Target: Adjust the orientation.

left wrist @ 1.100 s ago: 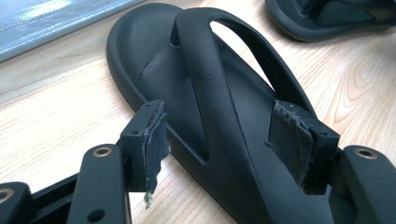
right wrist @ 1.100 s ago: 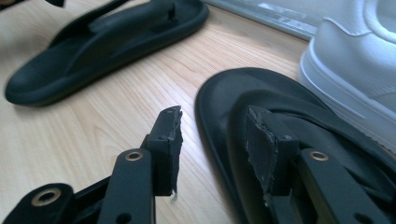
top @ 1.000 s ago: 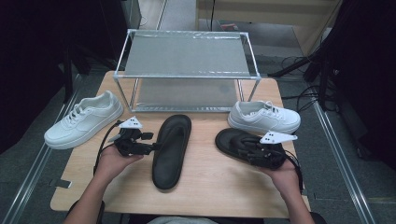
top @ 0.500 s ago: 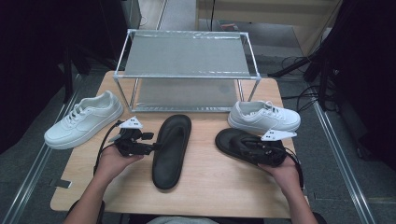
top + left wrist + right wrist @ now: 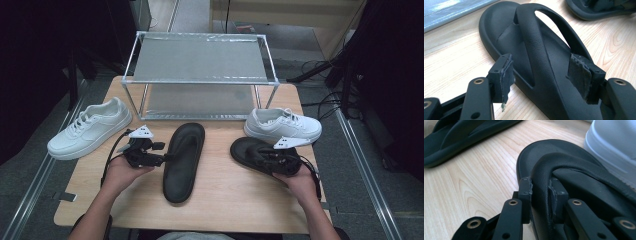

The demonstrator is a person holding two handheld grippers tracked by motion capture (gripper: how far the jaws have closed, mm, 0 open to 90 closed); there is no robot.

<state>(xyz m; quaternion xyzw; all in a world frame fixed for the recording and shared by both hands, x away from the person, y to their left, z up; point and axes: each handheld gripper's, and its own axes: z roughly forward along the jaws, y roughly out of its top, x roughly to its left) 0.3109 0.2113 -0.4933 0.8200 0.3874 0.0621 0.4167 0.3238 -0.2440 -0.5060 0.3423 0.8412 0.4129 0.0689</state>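
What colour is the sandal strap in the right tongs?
Black; the strap shows best in the right gripper view.

even overhead light, dark surroundings, soft focus

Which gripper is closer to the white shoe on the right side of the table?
The right gripper. It has been closing its jaws on the strap of the right sandal, just in front of that white shoe. The left gripper is across the table, at the middle sandal.
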